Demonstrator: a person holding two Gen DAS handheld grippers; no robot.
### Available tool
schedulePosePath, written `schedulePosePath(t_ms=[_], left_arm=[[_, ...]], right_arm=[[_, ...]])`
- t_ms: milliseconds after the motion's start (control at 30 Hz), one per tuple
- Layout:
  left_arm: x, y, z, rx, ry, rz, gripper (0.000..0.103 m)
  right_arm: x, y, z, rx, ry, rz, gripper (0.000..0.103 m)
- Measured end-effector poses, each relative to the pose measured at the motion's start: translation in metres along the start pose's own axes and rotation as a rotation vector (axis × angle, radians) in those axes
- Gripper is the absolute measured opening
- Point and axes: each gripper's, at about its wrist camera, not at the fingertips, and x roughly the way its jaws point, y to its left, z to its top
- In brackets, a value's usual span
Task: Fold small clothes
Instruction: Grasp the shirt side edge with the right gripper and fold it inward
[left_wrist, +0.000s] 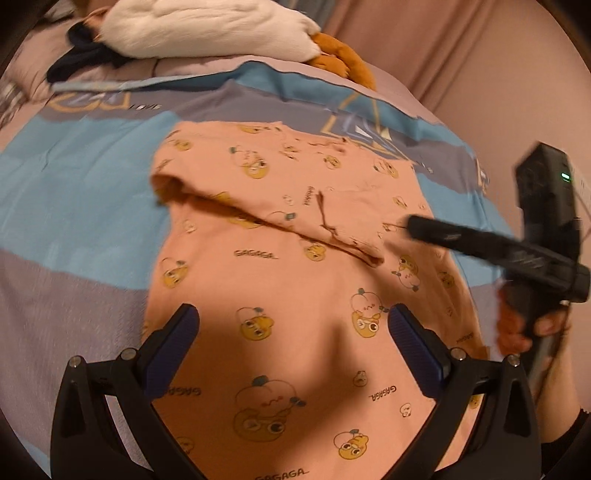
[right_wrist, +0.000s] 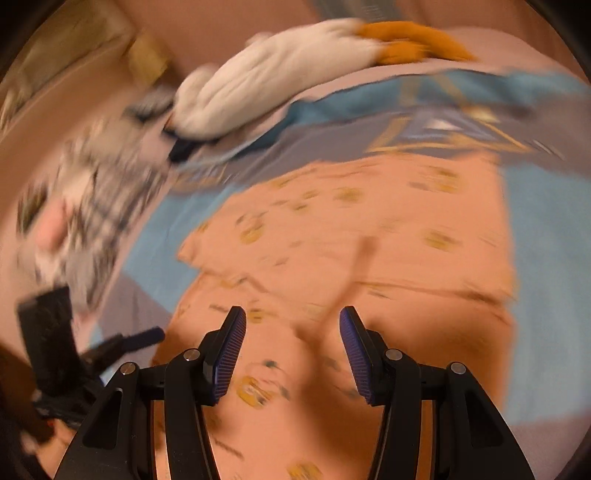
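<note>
1. left gripper hangs over the near part of the pink garment, jaws spread wide, nothing between them.
2. right gripper likewise gapes above the garment, gripping nothing.
3. the garment lies on the blue and grey bedspread, its upper part folded over.
4. farthest, a white plush toy rests on the bed.

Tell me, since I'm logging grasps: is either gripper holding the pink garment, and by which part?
Nothing is held. The left gripper and right gripper are both open above the pink garment, with no cloth between the fingers.
</note>
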Motion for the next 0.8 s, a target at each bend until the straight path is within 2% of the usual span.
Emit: schedulePosePath(t_ms=[100,233,300,333,367,567,667,700,800], left_arm=[[-0.004,0.005,0.0,-0.024,-0.015,-0.011,0.102],[-0.007,0.008,-0.002,-0.038,-0.023,-0.022,0.102],[-0.007,0.011,-0.002,-0.048,-0.024,-0.03,0.102],[-0.007,0.012,-0.003,-0.053,-0.024,-0.033,0.102],[-0.006,0.013,-0.003,-0.058,-0.023,-0.036,0.102],[-0.008,0.018,-0.003,-0.059,-0.032,-0.041,0.102],[-0.006,0.023,-0.003,-0.079,-0.03,-0.043,0.102],[-0.006,0.024,-0.003,-0.087,-0.03,-0.043,0.102],[-0.007,0.028,-0.002,-0.106,-0.033,-0.042,0.102]], right_arm=[[0.038,0.024,0.011,-0.117,0.056,-0.112,0.053],[0.076,0.026,0.013,-0.164,0.143,-0.236,0.051],[0.08,0.026,0.009,-0.185,0.132,-0.271,0.043],[0.077,0.027,0.007,-0.201,0.11,-0.281,0.028],[0.072,0.024,0.006,-0.193,0.089,-0.279,0.019],[-0.001,-0.024,-0.008,0.121,-0.12,-0.06,0.018],[-0.023,-0.054,-0.029,0.277,-0.154,0.094,0.023],[-0.025,-0.062,-0.034,0.317,-0.158,0.109,0.023],[-0.026,-0.079,-0.043,0.386,-0.163,0.047,0.023]])
